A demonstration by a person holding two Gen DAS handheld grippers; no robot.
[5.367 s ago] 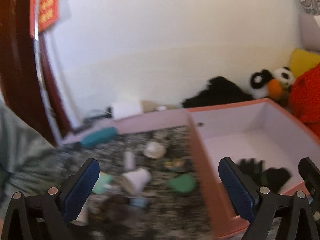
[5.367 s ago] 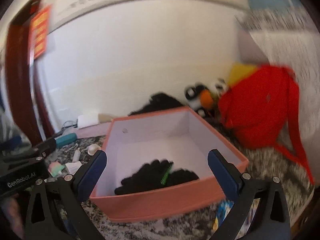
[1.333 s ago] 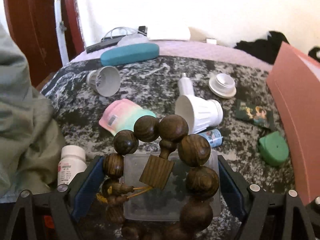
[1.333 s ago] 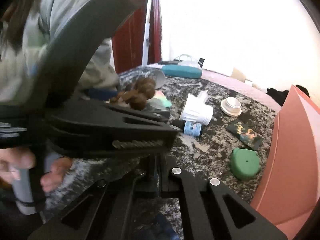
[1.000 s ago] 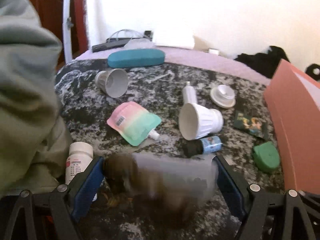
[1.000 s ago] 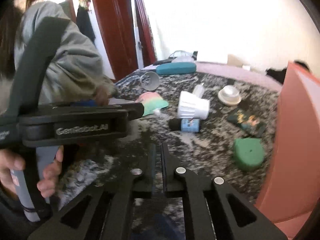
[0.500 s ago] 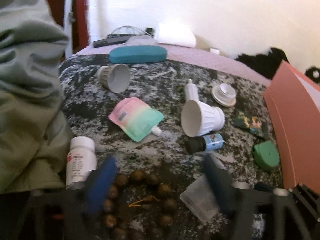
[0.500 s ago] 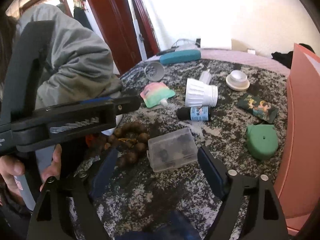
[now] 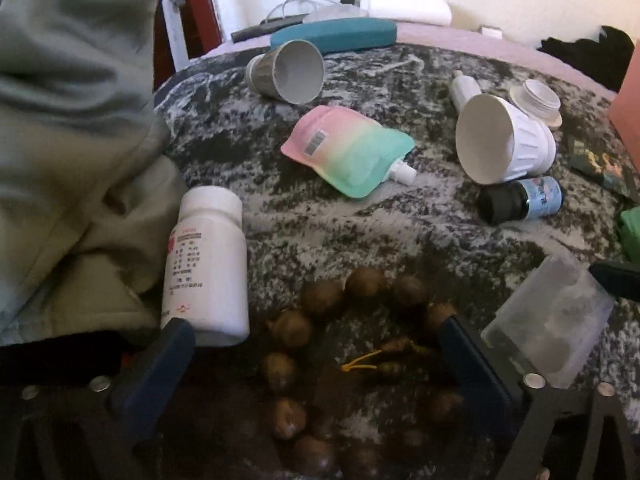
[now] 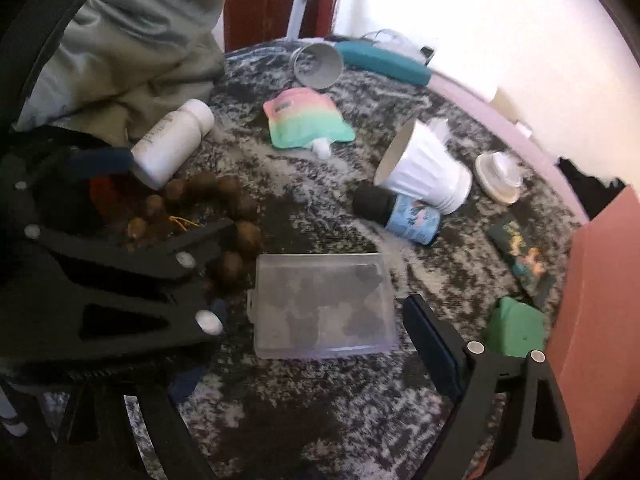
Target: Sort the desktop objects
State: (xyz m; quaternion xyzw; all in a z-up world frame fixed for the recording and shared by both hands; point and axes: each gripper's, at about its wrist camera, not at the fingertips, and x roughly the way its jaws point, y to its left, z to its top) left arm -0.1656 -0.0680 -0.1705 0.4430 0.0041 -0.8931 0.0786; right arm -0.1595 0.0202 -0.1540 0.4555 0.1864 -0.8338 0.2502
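since the earlier frames the wooden bead bracelet point(image 9: 356, 344) and the clear plastic case point(image 10: 322, 306), which were clamped together between the left fingers, have been let go and now lie apart on the speckled table point(image 9: 360, 220); the right gripper point(image 10: 304, 360), formerly closed, has been spread wide.

the left gripper point(image 9: 316, 356) is held open with nothing gripped, the bracelet's ring lying on the table between and ahead of its fingers. the right gripper is likewise wide open and empty, set around the clear case, which lies flat between its two fingers without being touched as far as can be seen (one finger is largely hidden behind the left tool's black body).

further out, a white pill bottle point(image 9: 206, 264) lies just beside the beads, then a pastel pouch point(image 9: 348, 150), a white ribbed cup point(image 9: 504, 144) on its side, a small blue-labelled bottle point(image 9: 520, 200), a grey cup point(image 9: 286, 72) and a teal case point(image 9: 334, 34). the pink box point(image 10: 596, 312), judged to be the sorting destination, stands at the right, with a green case point(image 10: 514, 330) just beside it.

the step in hand is judged to be a grasp of the clear case. the fingers should be lowered until the thin side walls are squarely between the pads, and closed gently, since smooth hard plastic is likely to slip or tilt. the beads touching its left edge should be kept out of the grip.
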